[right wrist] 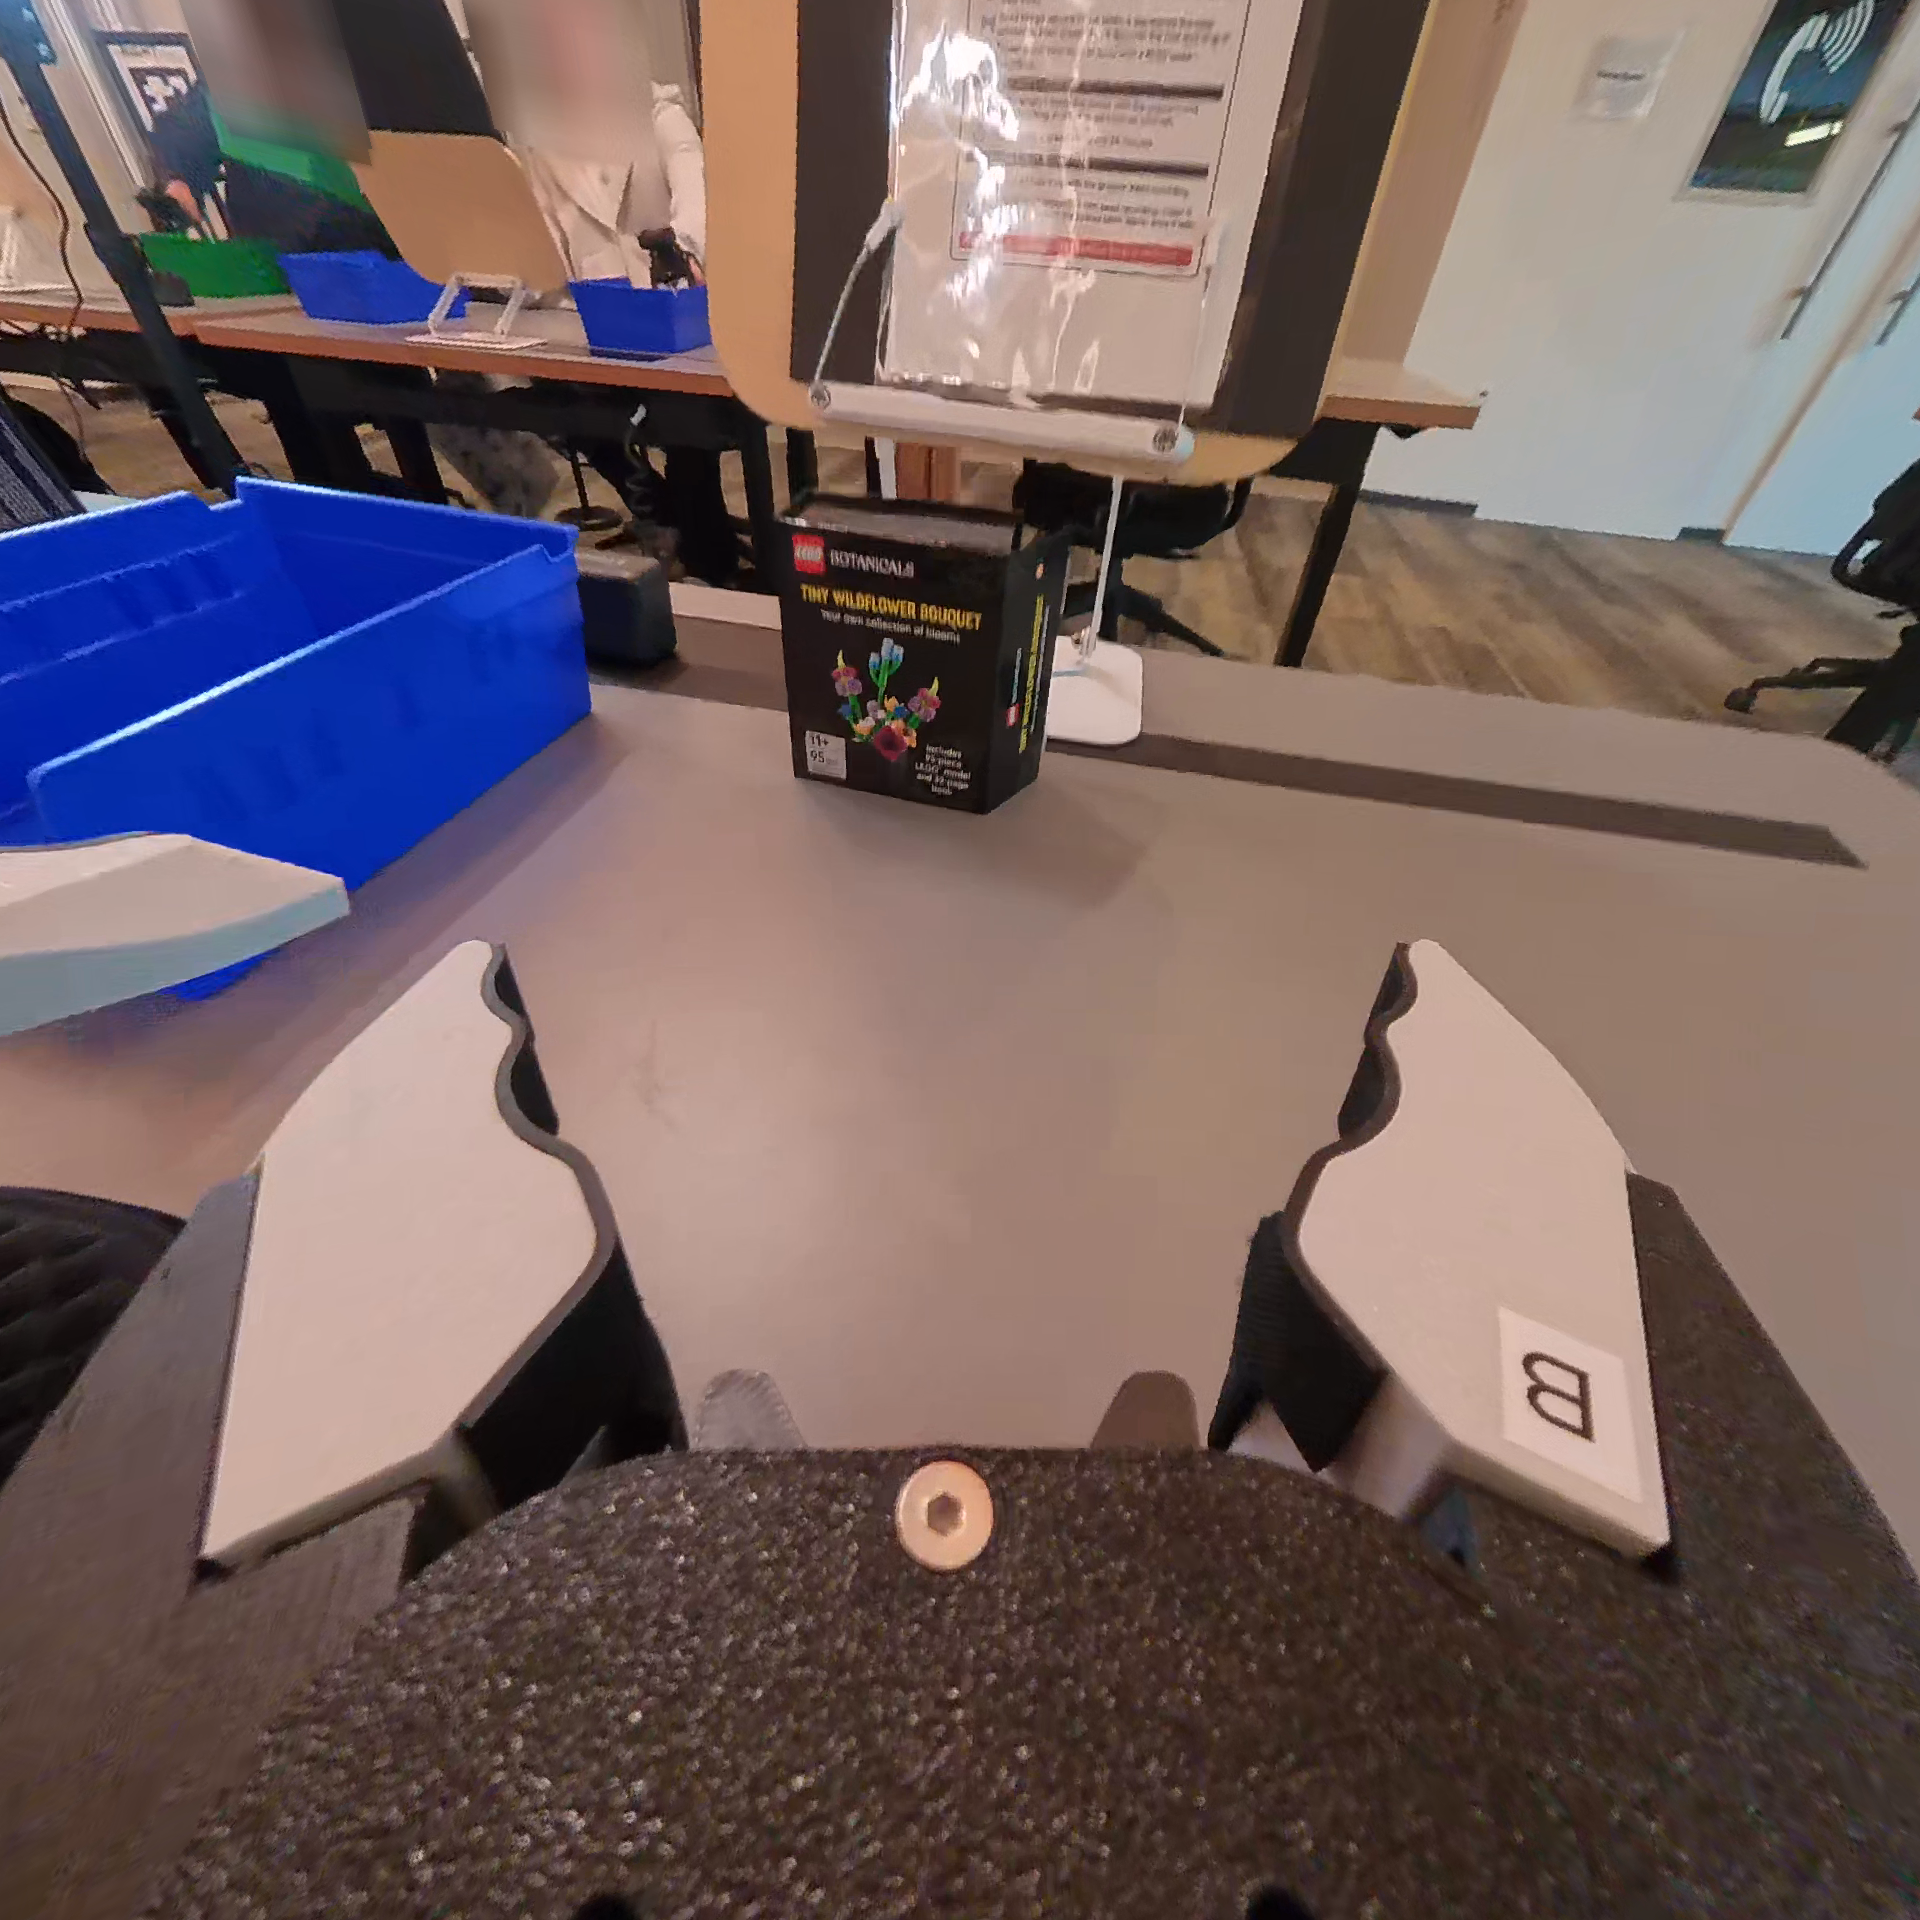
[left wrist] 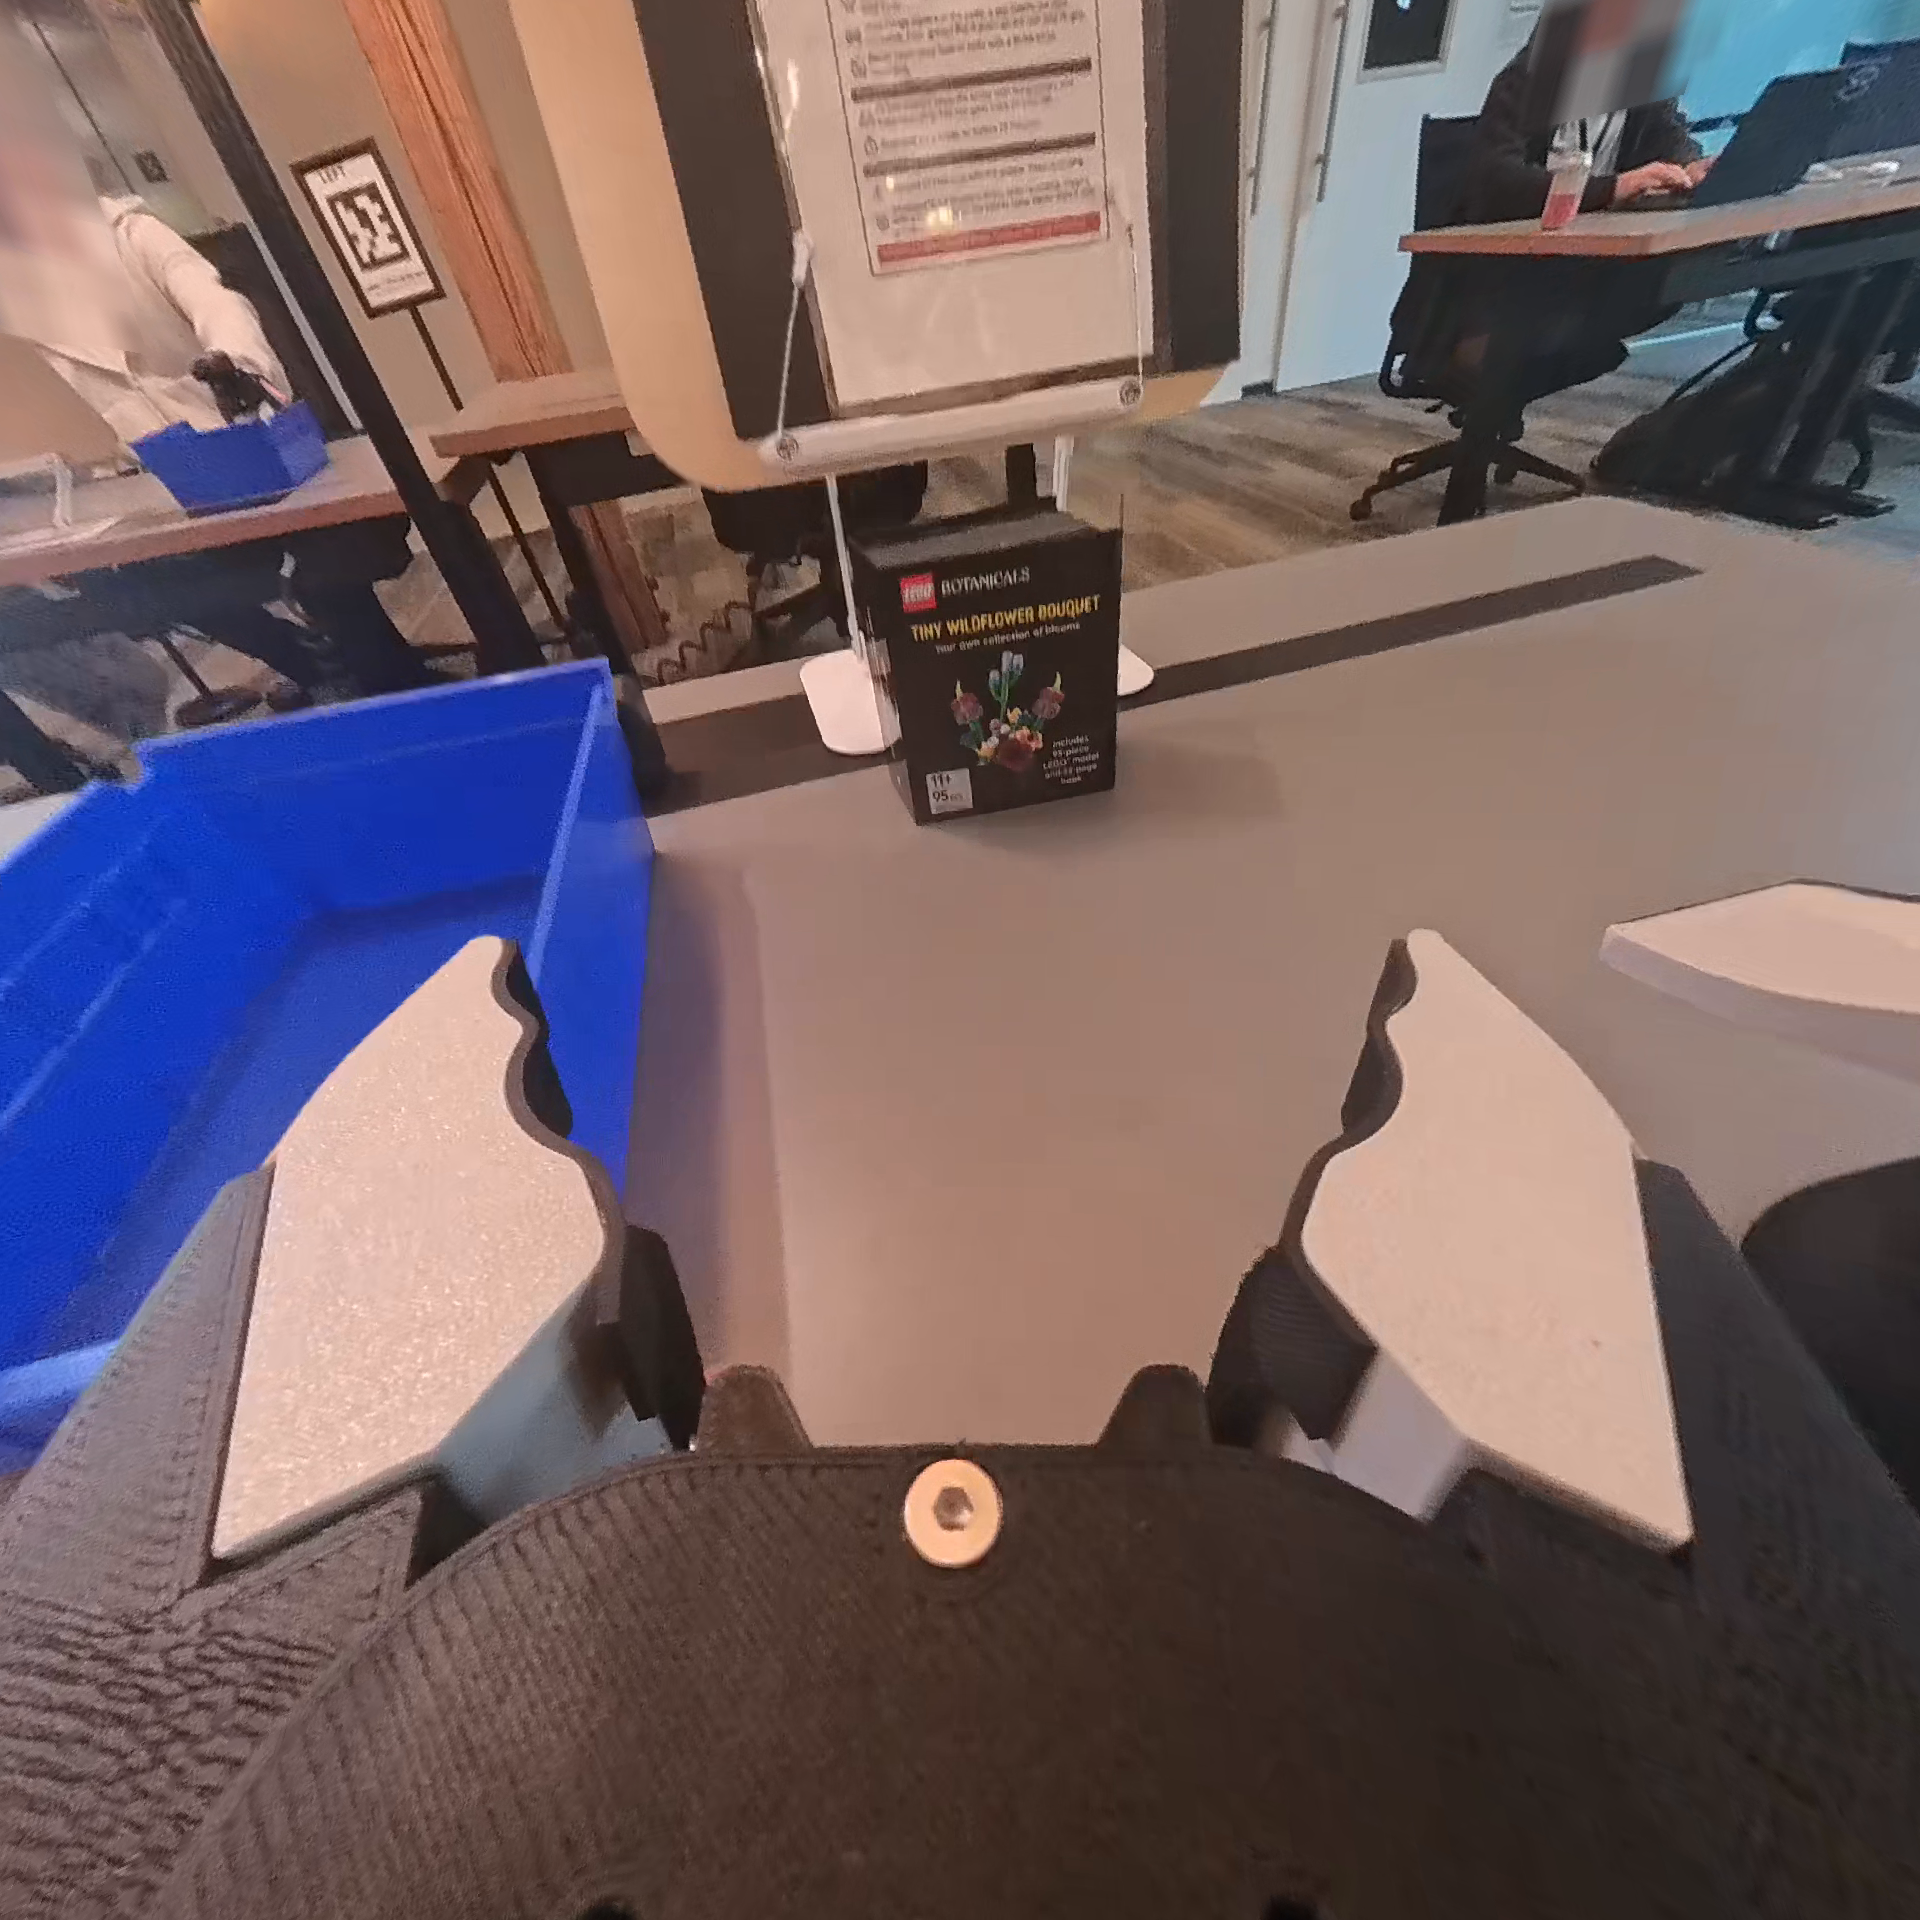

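- Your left hand-held gripper (left wrist: 956,966) hangs over the grey desk (left wrist: 987,1091) with its jaws spread wide and nothing between the pads; its left finger (left wrist: 436,1143) overlaps the near wall of the blue bin (left wrist: 312,883) in the view (touching or not, you cannot tell).
- Your right hand-held gripper (right wrist: 951,966) is just as wide open and empty, with bare desk between its fingers and the other gripper's pale finger (right wrist: 156,914) showing off to its left.
- The thing nearest ahead of both is the black box (right wrist: 904,665) with a flower picture, standing upright on the desk, well apart from either set of fingertips.
- Its long axis runs vertical; the printed front faces you, a narrow side turns to your right, and the top looks open (hard to be sure).
- Any grasp on it would go best square across the narrow sides, low enough not to tip it, since a tall light carton probably topples easily.
- Just behind it stands the white foot (right wrist: 1091,696) of a clear sign holder (left wrist: 966,208); the blue bin sits to its left.
- Farther back are other desks, more bins and seated people.
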